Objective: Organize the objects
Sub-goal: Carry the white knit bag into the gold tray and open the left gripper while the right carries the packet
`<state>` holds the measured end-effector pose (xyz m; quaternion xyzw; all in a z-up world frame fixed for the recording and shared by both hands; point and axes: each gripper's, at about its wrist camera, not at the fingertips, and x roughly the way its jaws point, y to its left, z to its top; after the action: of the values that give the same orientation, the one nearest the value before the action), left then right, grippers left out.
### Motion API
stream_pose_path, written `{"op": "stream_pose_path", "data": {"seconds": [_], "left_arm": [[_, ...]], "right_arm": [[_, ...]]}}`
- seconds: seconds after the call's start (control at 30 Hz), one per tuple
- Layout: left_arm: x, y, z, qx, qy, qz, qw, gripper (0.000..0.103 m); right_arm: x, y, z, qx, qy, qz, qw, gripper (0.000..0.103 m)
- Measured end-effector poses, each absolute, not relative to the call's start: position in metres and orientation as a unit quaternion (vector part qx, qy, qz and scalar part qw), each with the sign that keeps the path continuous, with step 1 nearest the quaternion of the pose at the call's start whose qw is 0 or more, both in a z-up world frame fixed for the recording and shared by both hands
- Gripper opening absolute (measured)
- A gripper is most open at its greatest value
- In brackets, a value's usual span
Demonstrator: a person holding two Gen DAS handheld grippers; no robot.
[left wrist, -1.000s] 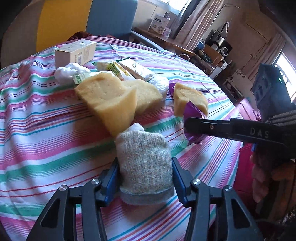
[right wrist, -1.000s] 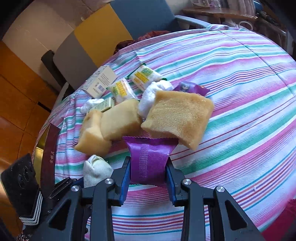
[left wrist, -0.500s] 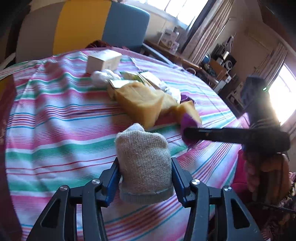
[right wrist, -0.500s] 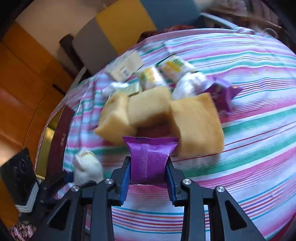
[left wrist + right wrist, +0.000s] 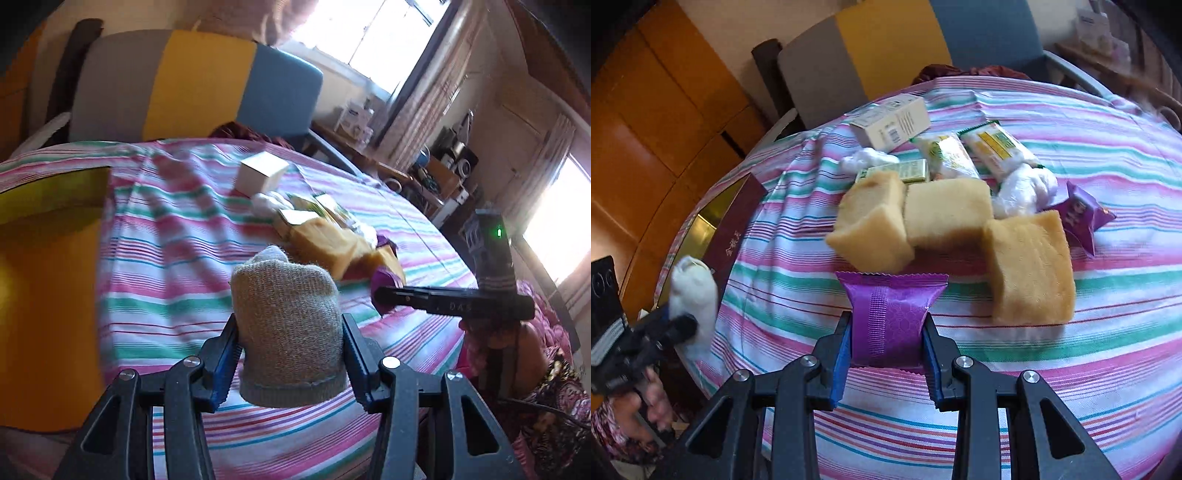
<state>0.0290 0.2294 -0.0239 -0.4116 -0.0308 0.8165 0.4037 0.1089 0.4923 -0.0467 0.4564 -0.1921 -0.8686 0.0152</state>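
Sponges (image 5: 945, 218), snack packets (image 5: 997, 147) and carton (image 5: 892, 122) on striped tablecloth (image 5: 1089, 362).

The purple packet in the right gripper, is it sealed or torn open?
Sealed, as far as shows: the purple packet has its crimped top edge intact and looks puffy between the right gripper pads.

"DAS" stands on the right gripper (image 5: 384, 295) arm

— What sort of place is this?
— A lived-in home. A striped cloth (image 5: 177, 229) covers the table; a grey, yellow and blue chair (image 5: 199, 85) stands at the upper left.
— Anything else?
— 2 sunlit windows (image 5: 373, 33) with curtains (image 5: 432, 107), a cluttered wooden side table (image 5: 373, 155) at the upper right — and orange wooden panelling (image 5: 665, 122).
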Motion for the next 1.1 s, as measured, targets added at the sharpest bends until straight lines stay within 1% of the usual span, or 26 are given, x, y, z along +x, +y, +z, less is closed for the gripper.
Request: {"op": "stream_pose_path", "data": {"seconds": [0.2,0.4,0.67,0.87,1.0,1.1], "left_arm": [[0.016,0.187,-0.011,-0.402,-0.046,0.835,0.372,0.052],[-0.009,0.133,-0.009,-0.403,-0.053,0.860,0.308,0.052],[-0.042,0.071,-0.027,-0.434,-0.024,0.877,0.207,0.052],[-0.055,0.033,-0.046,-0.461,-0.001,0.874,0.154,0.052],[-0.060,0.017,-0.055,-0.473,0.014,0.873,0.121,0.052],[-0.061,0.012,-0.058,-0.484,0.024,0.868,0.103,0.053]], "right_arm": [[0.110,0.486,-0.040,0.438,-0.194,-0.877,0.035,0.035],[0.111,0.483,-0.035,0.425,-0.190,-0.884,0.040,0.035],[0.109,0.474,-0.032,0.419,-0.175,-0.890,0.047,0.035],[0.110,0.464,-0.026,0.401,-0.166,-0.899,0.056,0.035],[0.107,0.456,-0.026,0.390,-0.198,-0.897,0.061,0.035],[0.103,0.439,-0.025,0.386,-0.205,-0.896,0.073,0.035]]}}
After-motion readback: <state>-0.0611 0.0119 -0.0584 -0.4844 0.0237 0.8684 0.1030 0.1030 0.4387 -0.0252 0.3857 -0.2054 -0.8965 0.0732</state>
